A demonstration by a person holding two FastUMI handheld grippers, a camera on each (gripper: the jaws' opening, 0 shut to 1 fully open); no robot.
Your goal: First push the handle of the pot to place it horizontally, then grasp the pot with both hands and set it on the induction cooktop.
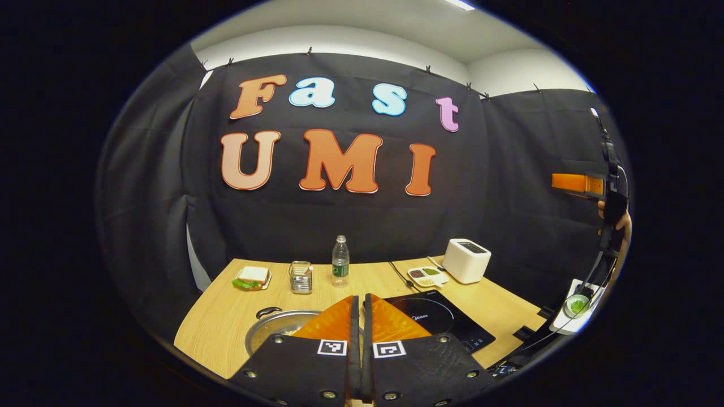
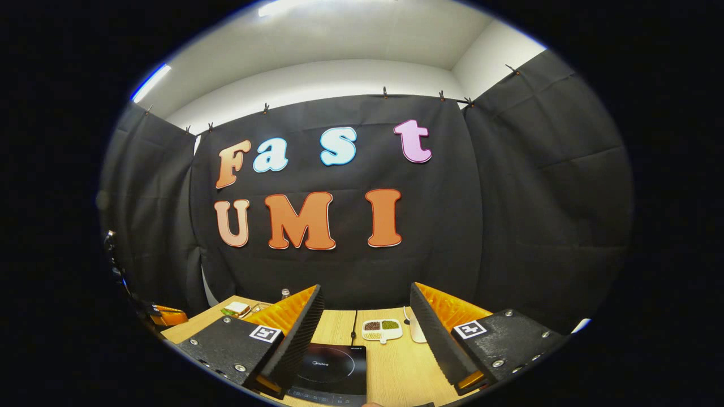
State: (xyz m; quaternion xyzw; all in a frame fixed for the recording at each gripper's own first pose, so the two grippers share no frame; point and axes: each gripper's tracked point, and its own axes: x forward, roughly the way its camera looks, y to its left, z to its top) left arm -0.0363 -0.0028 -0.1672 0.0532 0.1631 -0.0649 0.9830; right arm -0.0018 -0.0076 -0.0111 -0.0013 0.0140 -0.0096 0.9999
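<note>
A steel pot (image 1: 281,327) stands on the wooden table (image 1: 226,316) near its front edge, with a black handle (image 1: 268,311) at its far-left rim. My left finger hides the pot's right part. My left gripper (image 1: 360,299) hovers above it, shut with nothing between the fingers. The black induction cooktop (image 1: 438,319) lies just right of the pot. My right gripper (image 2: 365,316) is open wide, high above the cooktop (image 2: 334,367). In the left gripper view the right gripper (image 1: 577,182) is raised at the far right, held by a hand (image 1: 619,223).
Along the back of the table stand a sandwich on a plate (image 1: 250,277), a metal holder (image 1: 301,277), a water bottle (image 1: 340,261), a divided dish of beans (image 1: 428,275) and a white toaster (image 1: 466,260). A small bowl of greens (image 1: 577,305) sits off the right edge.
</note>
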